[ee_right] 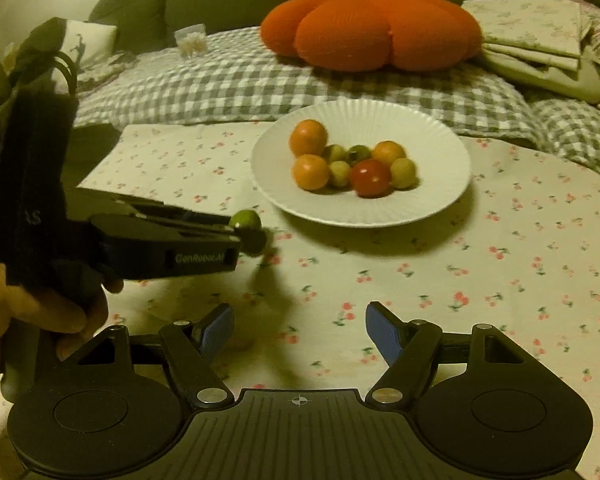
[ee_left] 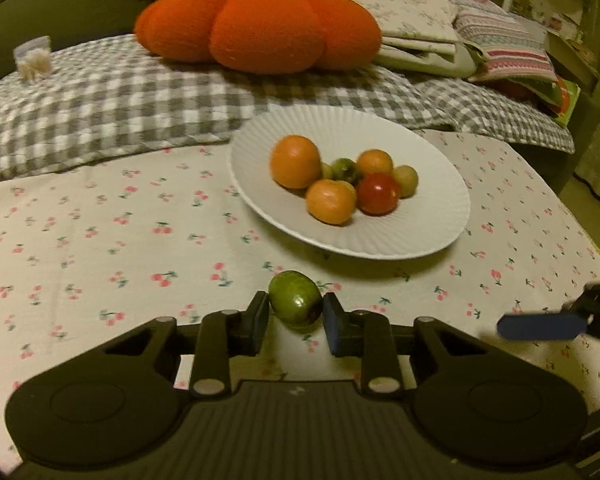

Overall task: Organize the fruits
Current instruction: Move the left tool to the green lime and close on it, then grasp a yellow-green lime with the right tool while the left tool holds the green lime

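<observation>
The left wrist view looks straight down the left gripper (ee_left: 295, 318): its fingers (ee_left: 260, 320) are drawn in narrow on a green fruit (ee_left: 295, 300), one pad against each side, just above the cherry-print cloth (ee_left: 100, 240) on the table. At the right edge of that view a blue finger of the right gripper (ee_left: 540, 326) pokes in, blurred.

The right wrist view gives the same grip from the side: the left gripper (ee_right: 248, 236) reaches in from the left, held by a hand (ee_right: 40, 312), with the green fruit (ee_right: 246, 220) at its tip and a shadow on the cloth (ee_right: 500, 280) beneath. Only this view shows the right gripper (ee_right: 300, 330) properly; its fingers (ee_right: 386, 334) stand wide apart with nothing between them.

The white ribbed plate (ee_left: 420, 232) sits just beyond the held fruit. It holds three orange fruits, one red one (ee_left: 378, 194) and several small greenish ones; the right wrist view (ee_right: 440, 200) shows four of those, while the left view hides some behind the oranges.

Behind the plate lie a checked blanket (ee_left: 120, 112) and a pumpkin-shaped cushion (ee_left: 260, 28).
</observation>
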`<state>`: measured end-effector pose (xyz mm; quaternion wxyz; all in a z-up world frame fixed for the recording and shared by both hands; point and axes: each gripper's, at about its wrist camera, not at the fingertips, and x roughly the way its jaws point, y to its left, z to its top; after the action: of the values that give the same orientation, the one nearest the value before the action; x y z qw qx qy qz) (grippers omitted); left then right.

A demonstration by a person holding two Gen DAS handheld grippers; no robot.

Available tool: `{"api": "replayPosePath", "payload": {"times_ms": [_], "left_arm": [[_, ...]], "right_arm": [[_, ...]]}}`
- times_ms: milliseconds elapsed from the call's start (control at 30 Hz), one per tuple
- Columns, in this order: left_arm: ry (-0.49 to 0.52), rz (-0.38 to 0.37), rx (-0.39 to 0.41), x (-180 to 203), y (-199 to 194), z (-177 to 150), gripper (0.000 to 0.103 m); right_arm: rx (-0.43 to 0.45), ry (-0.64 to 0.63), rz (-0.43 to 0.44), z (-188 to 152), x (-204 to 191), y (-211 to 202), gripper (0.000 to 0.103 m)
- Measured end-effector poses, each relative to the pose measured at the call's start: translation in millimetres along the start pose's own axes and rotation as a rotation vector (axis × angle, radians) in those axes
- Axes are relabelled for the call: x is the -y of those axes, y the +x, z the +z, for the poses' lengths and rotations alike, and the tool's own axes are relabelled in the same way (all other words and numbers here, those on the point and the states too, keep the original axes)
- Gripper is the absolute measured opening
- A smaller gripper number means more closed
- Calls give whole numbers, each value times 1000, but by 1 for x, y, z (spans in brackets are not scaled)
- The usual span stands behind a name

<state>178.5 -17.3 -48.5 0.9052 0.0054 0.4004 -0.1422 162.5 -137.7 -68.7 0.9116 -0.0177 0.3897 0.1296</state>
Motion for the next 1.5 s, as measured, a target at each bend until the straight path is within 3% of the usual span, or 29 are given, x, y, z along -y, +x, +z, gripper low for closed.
{"api": "replayPosePath", "payload": {"times_ms": [167, 367, 567, 867, 1500], "left_arm": [[-46, 34, -21, -10, -8, 3, 27], [-90, 55, -29, -15, -17, 3, 27], [-103, 51, -22, -15, -24, 5, 27], [-116, 48, -29, -15, -25, 6, 27], [-126, 42, 3, -9, -31, 9, 27]], "right_arm": [[-51, -21, 59, -4, -18, 15, 73], [-82, -47, 63, -8, -30, 31, 70], [-85, -49, 62, -6, -33, 39, 57], [-77, -36, 55, -4, -33, 44, 28], [4, -3, 40, 9, -27, 19, 28]]}}
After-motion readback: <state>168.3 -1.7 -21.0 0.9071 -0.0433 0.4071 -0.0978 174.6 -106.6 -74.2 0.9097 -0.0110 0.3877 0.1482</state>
